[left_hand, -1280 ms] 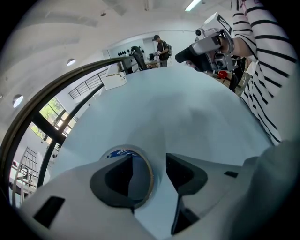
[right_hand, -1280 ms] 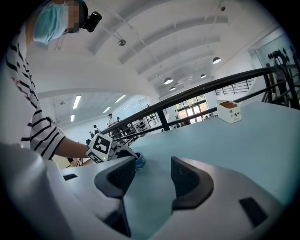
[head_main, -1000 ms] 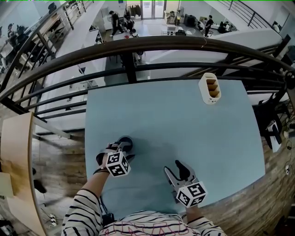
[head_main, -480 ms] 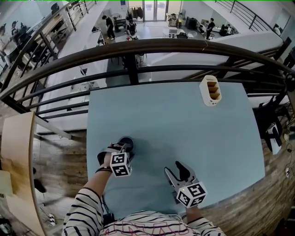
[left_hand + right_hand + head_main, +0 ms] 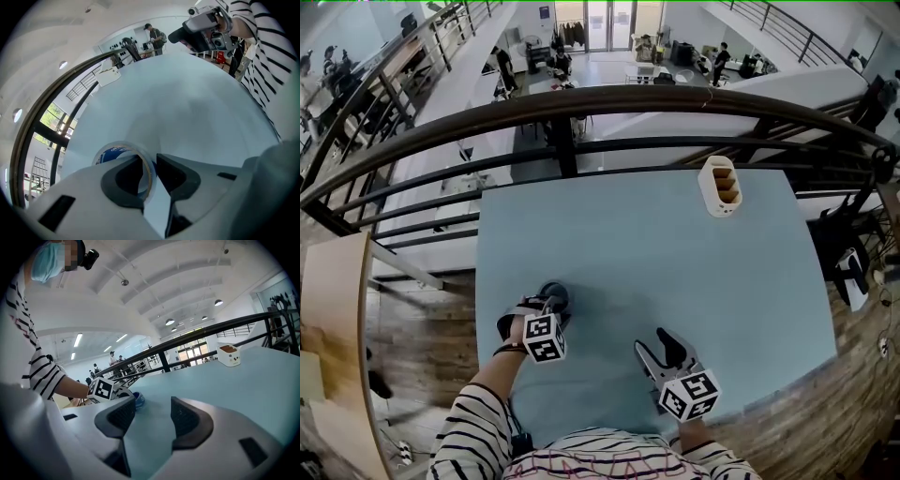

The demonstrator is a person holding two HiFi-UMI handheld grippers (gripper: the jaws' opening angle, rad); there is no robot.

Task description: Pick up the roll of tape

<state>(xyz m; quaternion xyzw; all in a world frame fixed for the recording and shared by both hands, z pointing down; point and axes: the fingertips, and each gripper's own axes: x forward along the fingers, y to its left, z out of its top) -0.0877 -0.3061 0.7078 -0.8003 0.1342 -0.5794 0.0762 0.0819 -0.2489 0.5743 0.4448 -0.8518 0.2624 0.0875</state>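
Pale blue table (image 5: 675, 244) beside a dark railing (image 5: 581, 98): the left gripper (image 5: 151, 165) closes on the roll of tape (image 5: 110, 153).
The roll lies flat at the table's lower left. One jaw sits inside its core and one outside, probably so as to pinch the thin wall. The jaws have just been closing from the wider stance of a second ago, and the pads now look pressed on the wall. The roll is not yet lifted. The right gripper (image 5: 149, 414) waits at lower centre as before, spread and empty.

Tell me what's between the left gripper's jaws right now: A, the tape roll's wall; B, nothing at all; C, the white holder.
A: the left gripper has one jaw inside the roll of tape and the other outside, and its jaws have just been closing onto the roll's wall.
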